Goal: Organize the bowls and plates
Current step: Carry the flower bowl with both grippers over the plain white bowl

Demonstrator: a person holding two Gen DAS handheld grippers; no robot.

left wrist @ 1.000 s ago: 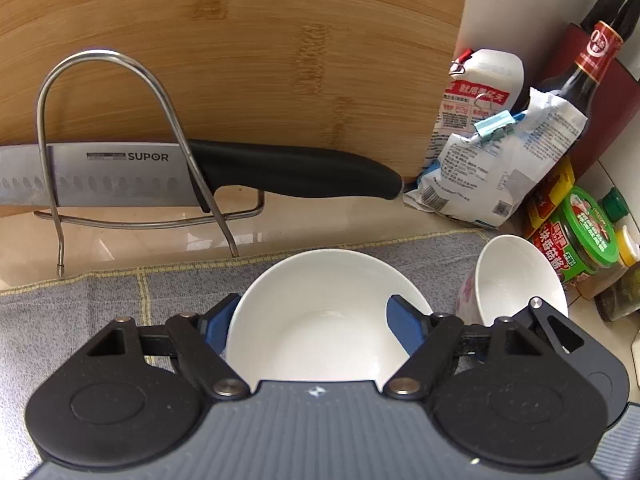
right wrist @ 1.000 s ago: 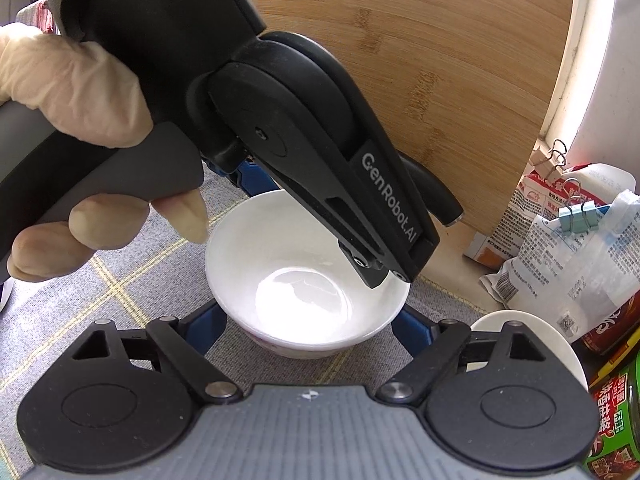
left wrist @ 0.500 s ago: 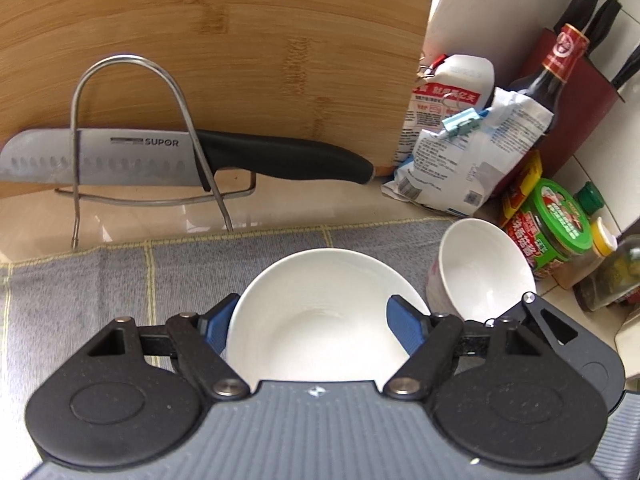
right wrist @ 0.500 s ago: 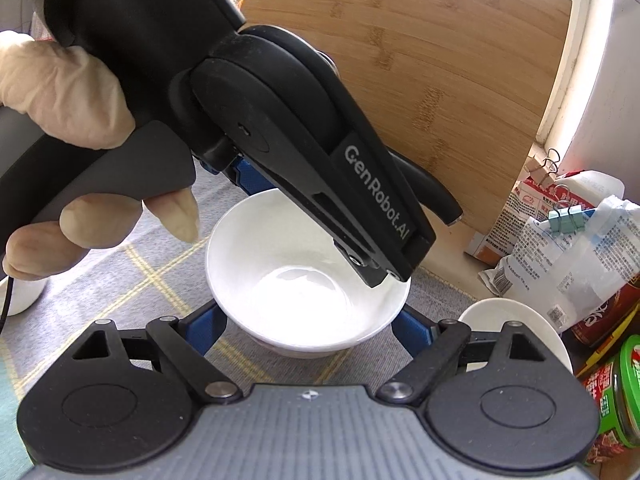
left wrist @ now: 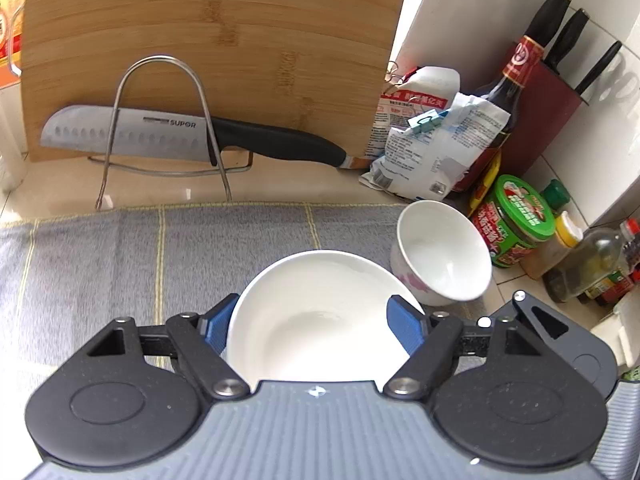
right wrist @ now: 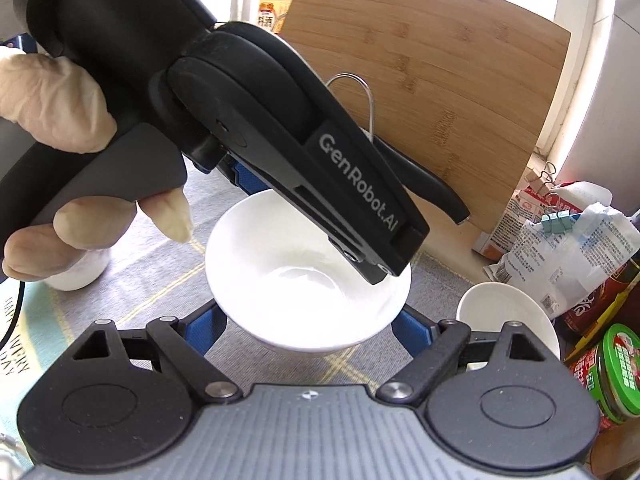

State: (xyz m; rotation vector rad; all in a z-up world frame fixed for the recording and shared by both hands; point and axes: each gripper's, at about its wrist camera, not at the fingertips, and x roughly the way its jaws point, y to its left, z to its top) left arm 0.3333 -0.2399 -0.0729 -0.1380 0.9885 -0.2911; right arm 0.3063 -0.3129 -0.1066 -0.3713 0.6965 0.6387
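Observation:
A plain white bowl (left wrist: 316, 320) hangs a little above the grey checked cloth (left wrist: 120, 264). My left gripper (left wrist: 316, 320) is shut on it, with one blue pad on each side of its rim. In the right wrist view the same bowl (right wrist: 296, 280) sits between the blue pads of my right gripper (right wrist: 308, 326), which press on its lower sides. The left gripper's black fingers (right wrist: 320, 160) cross above it, held by a gloved hand (right wrist: 52, 108). A smaller white bowl with a pink flower pattern (left wrist: 440, 256) stands on the cloth's right edge, apart from both grippers.
A bamboo cutting board (left wrist: 208, 40) leans at the back, with a knife (left wrist: 160, 136) resting in a wire rack (left wrist: 160, 120). Clipped bags (left wrist: 424, 140), a sauce bottle (left wrist: 508, 92), a green-lidded jar (left wrist: 516, 216) and a knife block (left wrist: 552, 112) crowd the right. A small white dish (right wrist: 80, 272) sits far left.
Both grippers have risen and drawn back from the cutting board with the white bowl still between their pads. More cloth and the right-hand clutter now show.

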